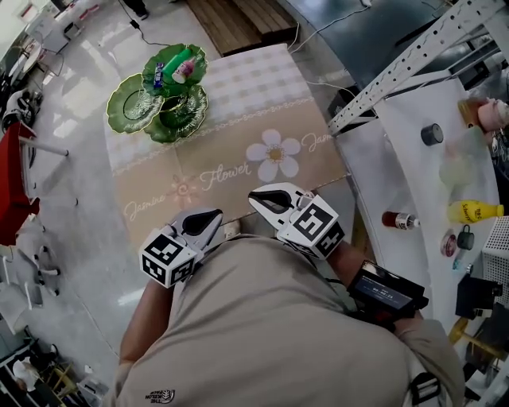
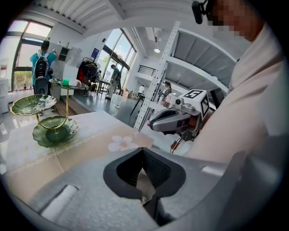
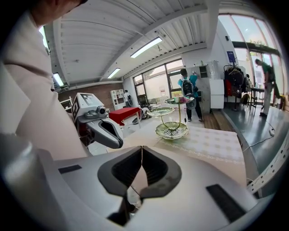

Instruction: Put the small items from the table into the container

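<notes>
Items (image 1: 176, 67) atop stand (image 1: 131, 103) indistinct

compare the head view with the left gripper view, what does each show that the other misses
Only the head view: the white side table with a yellow plastic bottle and a small black cylinder. Only the left gripper view: a person wearing a black backpack, tall windows and the ceiling. Both: the green leaf-shaped tiered stand, the beige flower-print tablecloth, the shut left gripper and the shut right gripper.
</notes>
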{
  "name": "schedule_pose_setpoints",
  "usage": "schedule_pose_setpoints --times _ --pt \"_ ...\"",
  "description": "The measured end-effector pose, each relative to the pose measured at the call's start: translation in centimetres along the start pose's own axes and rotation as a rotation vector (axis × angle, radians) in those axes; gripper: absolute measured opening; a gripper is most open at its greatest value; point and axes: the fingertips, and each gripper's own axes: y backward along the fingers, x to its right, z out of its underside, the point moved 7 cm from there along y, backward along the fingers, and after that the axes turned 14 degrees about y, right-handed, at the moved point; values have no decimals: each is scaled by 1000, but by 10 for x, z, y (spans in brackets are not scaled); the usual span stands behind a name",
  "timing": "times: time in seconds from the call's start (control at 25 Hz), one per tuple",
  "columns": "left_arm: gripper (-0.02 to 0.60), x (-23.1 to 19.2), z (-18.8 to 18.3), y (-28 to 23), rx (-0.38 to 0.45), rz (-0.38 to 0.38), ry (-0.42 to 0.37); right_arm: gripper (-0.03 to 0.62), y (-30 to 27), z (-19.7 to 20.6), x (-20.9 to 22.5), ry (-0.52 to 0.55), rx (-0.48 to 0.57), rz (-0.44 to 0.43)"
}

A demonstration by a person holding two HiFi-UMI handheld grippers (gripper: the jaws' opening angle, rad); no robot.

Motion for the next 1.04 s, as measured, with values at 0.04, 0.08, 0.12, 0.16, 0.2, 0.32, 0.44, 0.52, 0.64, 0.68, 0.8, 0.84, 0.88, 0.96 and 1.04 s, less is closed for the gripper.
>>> schedule_pose_setpoints --times 0.04,0.08,0.12,0.16,0.2,0.32,0.44,0.52,0.64,0.68,0.8,0.84,0.88,0.96,1.04 --pt "8 1 1 -1 -1 1 1 17 1 0 -1 5 -1 -1" --pt "8 2 1 -1 -2 1 2 15 2 0 -3 9 -2 -2" --pt "8 2 2 -1 -2 1 3 15 2 0 -4 13 -5 -4" --pt "8 3 2 -1 -3 1 4 15 3 1 -5 15 -7 -4" --pt "8 3 2 -1 -3 0 4 15 3 1 -5 17 -8 -4" --pt "8 3 1 -2 1 -1 0 15 5 2 -6 18 -8 -2" --pt "8 3 1 -5 2 2 0 15 7 4 -6 26 -12 0" --pt "8 2 1 -5 2 4 -3 15 7 5 -7 32 -17 -1" --pt "8 4 -1 -8 3 19 -5 15 13 8 -8 25 -40 10" --pt "8 6 -2 -9 3 27 -7 15 17 10 -8 21 -46 19" --pt "8 9 -5 -11 -1 42 -14 15 23 10 -9 18 -50 35" --pt "8 8 -6 -11 -3 44 -17 15 23 9 -9 19 -47 37" --pt "8 7 -6 -12 -6 46 -20 15 22 8 -10 18 -45 41" --pt "8 6 -6 -12 -11 56 -24 15 22 11 -12 14 -46 49" --pt "8 6 -7 -12 -17 70 -26 15 23 15 -14 8 -49 60"
